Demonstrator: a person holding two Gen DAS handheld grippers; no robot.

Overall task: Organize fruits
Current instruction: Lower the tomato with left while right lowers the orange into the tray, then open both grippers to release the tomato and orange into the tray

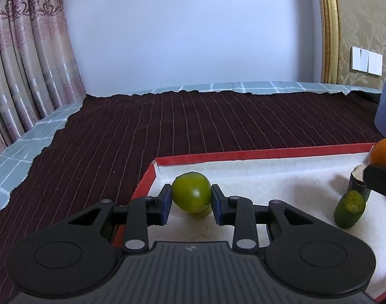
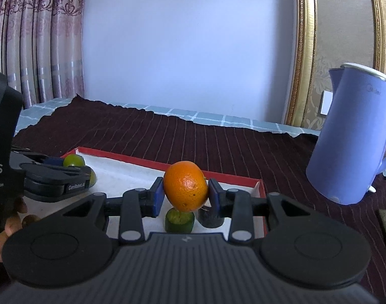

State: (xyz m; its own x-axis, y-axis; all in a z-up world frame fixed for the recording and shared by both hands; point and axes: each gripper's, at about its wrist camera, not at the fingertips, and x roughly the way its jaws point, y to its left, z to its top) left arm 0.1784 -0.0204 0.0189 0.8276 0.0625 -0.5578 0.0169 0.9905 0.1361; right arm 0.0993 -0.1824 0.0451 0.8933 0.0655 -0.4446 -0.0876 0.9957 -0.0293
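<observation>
My left gripper point(image 1: 192, 197) is shut on a green round fruit point(image 1: 191, 192) and holds it over the far left corner of a red-rimmed tray point(image 1: 243, 155) with a white lining. My right gripper point(image 2: 185, 195) is shut on an orange point(image 2: 185, 186) above the tray's right part. Below the orange lie a green cut fruit piece point(image 2: 179, 220) and a dark cut piece point(image 2: 209, 219). In the left wrist view the orange point(image 1: 385, 153), the green piece point(image 1: 349, 209) and the dark piece point(image 1: 358, 179) show at the right. The left gripper with its green fruit point(image 2: 74, 160) shows at the left of the right wrist view.
A blue kettle point(image 2: 352, 136) stands on the dark striped cloth point(image 1: 193, 121) right of the tray. A teal checked tablecloth edge point(image 1: 41, 129) runs along the left and back. Curtains point(image 1: 28, 50) hang at the left; a wall is behind.
</observation>
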